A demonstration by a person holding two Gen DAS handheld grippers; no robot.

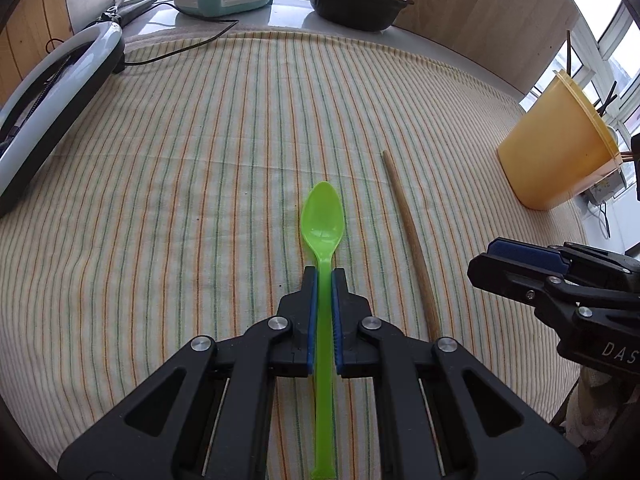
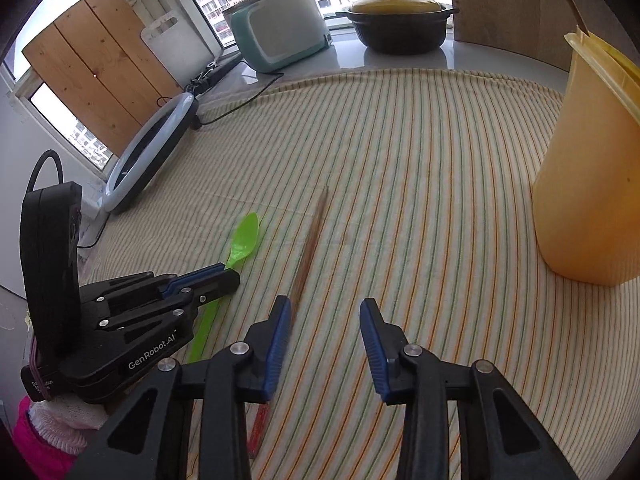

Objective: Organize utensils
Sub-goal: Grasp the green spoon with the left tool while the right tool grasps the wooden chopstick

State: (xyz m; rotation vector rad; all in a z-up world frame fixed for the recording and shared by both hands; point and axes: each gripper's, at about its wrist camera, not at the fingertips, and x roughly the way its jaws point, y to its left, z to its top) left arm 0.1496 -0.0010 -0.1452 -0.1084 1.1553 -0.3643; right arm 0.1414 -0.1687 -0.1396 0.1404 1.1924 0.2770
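My left gripper (image 1: pixel 324 272) is shut on the handle of a green plastic spoon (image 1: pixel 323 220), whose bowl points away over the striped cloth. The spoon (image 2: pixel 244 238) and the left gripper (image 2: pixel 228 274) also show in the right wrist view. A wooden chopstick (image 1: pixel 412 240) lies on the cloth just right of the spoon; in the right wrist view the chopstick (image 2: pixel 310 248) runs under my left fingertip. My right gripper (image 2: pixel 325 308) is open and empty above the cloth; it shows in the left wrist view (image 1: pixel 486 258). A yellow utensil holder (image 1: pixel 560 152) with sticks in it stands at the right, also seen in the right wrist view (image 2: pixel 588 176).
A striped cloth (image 1: pixel 200 160) covers the table. A ring light (image 1: pixel 56 100) lies at the left edge. A rice cooker (image 2: pixel 280 28) and a black pot with a yellow lid (image 2: pixel 400 20) stand on the sill at the back. Wooden boards lean at the back.
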